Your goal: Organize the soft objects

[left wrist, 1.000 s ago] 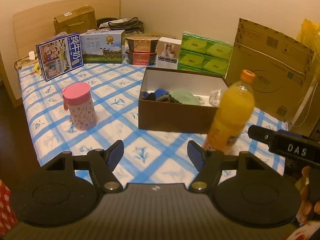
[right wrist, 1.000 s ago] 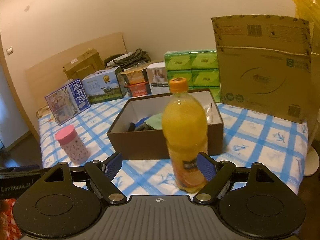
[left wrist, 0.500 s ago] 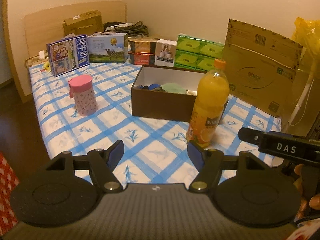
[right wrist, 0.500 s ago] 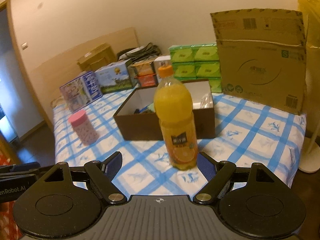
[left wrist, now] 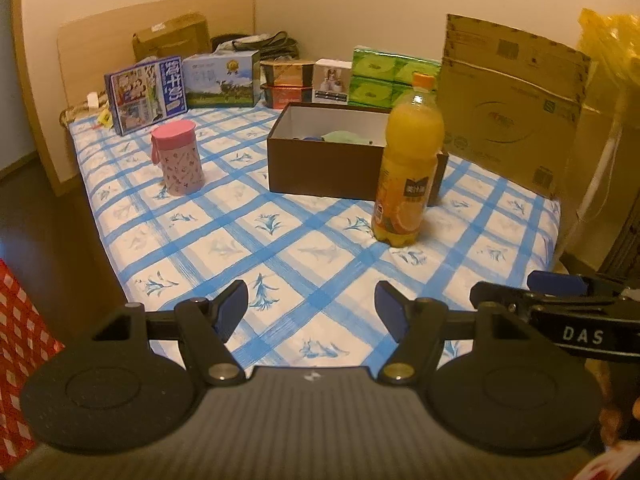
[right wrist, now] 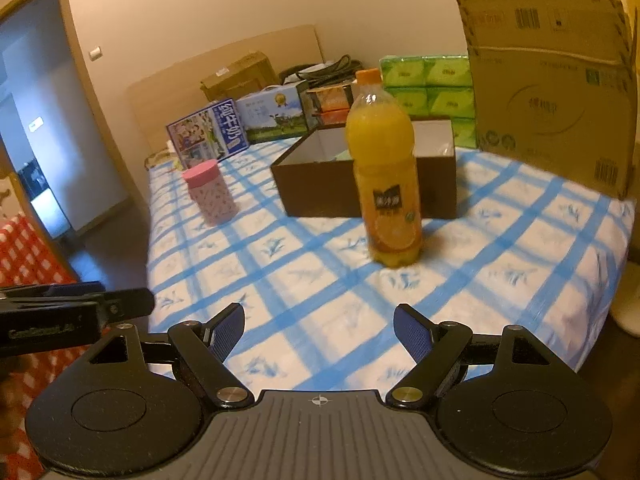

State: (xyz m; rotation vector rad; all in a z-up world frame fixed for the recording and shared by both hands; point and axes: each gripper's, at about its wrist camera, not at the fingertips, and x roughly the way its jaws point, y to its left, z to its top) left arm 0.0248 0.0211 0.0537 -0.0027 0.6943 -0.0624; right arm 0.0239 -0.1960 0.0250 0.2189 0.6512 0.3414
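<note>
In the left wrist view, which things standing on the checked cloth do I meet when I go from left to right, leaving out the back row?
Pink canister → brown box → orange juice bottle, which stands in front of the box's right end.

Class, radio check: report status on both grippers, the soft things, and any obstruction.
Left gripper and right gripper open, empty. Soft items in brown box. Juice bottle stands in front of box.
</note>
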